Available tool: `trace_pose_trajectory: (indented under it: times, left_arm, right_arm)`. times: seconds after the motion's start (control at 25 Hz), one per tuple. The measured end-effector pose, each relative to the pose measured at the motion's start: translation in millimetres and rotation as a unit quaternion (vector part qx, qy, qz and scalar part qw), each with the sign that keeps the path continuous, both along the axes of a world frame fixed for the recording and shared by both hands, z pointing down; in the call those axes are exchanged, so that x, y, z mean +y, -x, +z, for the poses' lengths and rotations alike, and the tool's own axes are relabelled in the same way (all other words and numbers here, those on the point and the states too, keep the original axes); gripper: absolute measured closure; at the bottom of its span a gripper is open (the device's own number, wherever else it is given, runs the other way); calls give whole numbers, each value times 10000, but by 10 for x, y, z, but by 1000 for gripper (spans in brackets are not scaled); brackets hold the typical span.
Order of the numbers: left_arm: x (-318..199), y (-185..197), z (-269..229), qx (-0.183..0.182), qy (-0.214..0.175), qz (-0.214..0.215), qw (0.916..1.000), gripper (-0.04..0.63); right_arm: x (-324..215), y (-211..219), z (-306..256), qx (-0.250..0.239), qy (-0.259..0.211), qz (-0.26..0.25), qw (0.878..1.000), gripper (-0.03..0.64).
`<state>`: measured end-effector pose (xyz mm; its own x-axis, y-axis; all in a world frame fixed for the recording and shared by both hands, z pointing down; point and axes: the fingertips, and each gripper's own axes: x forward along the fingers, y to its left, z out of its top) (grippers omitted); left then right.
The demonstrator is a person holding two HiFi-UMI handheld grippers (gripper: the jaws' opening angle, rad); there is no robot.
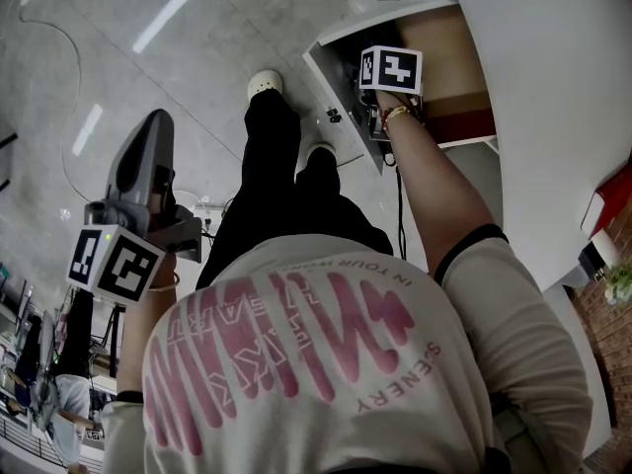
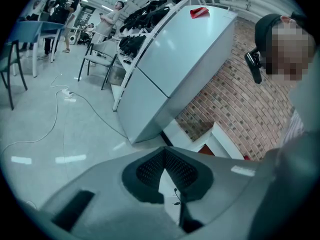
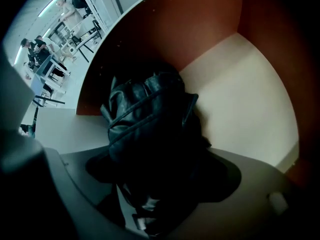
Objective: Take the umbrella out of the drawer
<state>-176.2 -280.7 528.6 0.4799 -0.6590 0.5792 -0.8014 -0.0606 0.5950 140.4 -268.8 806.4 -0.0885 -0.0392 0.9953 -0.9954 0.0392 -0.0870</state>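
Note:
A black folded umbrella (image 3: 150, 119) lies in the open drawer (image 3: 245, 99), on its pale floor against the red-brown wall. My right gripper (image 3: 162, 174) points straight down into the drawer with its jaws wide; the umbrella fills the space between them, and I see no pad pressing on it. In the head view the right gripper (image 1: 370, 117) reaches into the drawer (image 1: 341, 77) under its marker cube, its tips hidden. My left gripper (image 1: 153, 131) is held up at the left, away from the drawer. Its fingertips (image 2: 163, 151) meet with nothing between them.
The drawer sticks out of a white curved cabinet (image 1: 553, 97). The person's black trouser legs (image 1: 272, 176) and white shoe (image 1: 265, 84) stand beside the drawer front. A cable (image 1: 59, 67) trails over the grey floor. A brick wall (image 2: 235, 99), chairs and people are further off.

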Motion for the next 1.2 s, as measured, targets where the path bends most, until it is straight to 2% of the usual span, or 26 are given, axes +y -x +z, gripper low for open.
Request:
trace_pose_trajectory:
  times: [0.6, 0.84, 0.96, 1.2]
  left_arm:
    - [51, 54, 166, 45, 113, -69, 9999, 592]
    - [129, 58, 111, 44, 96, -171, 9998, 592]
    - [167, 70, 86, 41, 44, -216, 9997, 592]
    - [281, 64, 81, 51, 18, -272, 9996, 592]
  right_arm:
    - [14, -73, 107, 943, 65, -303, 9951, 227]
    - [3, -115, 79, 1054, -8, -442, 9934, 238]
    - [-47, -91, 55, 952, -172, -562, 9937, 274]
    - [8, -82, 67, 725, -133, -554, 9957, 313]
